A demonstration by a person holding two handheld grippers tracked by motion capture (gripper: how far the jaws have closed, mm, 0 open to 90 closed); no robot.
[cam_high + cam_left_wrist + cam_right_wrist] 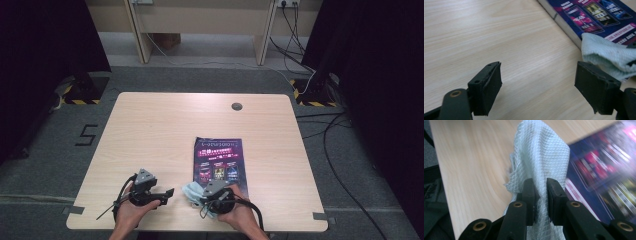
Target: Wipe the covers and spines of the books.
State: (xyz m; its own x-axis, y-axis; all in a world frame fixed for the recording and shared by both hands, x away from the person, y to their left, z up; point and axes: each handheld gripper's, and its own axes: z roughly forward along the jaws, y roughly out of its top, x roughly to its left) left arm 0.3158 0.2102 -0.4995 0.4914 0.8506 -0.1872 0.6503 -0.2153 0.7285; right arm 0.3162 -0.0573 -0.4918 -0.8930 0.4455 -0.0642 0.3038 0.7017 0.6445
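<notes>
A pale blue-white cloth point(541, 152) is pinched between the jaws of my right gripper point(540, 187), which is shut on it. In the high view the cloth point(191, 191) bunches at the near left corner of a dark purple printed book point(220, 162), with the right gripper point(200, 199) held over the table's near edge. My left gripper point(169, 195) sits to the left of it, jaws open and pointing right, with bare wood between them. In the left gripper view its jaws point(539, 90) stand wide apart, and the cloth point(609, 53) and the book point(594, 17) lie ahead at right.
The light wooden table point(165, 125) has a round cable grommet point(237, 106) near its far edge. Cables point(340, 165) run over the grey floor to the right. A wooden desk frame point(200, 30) stands beyond the table.
</notes>
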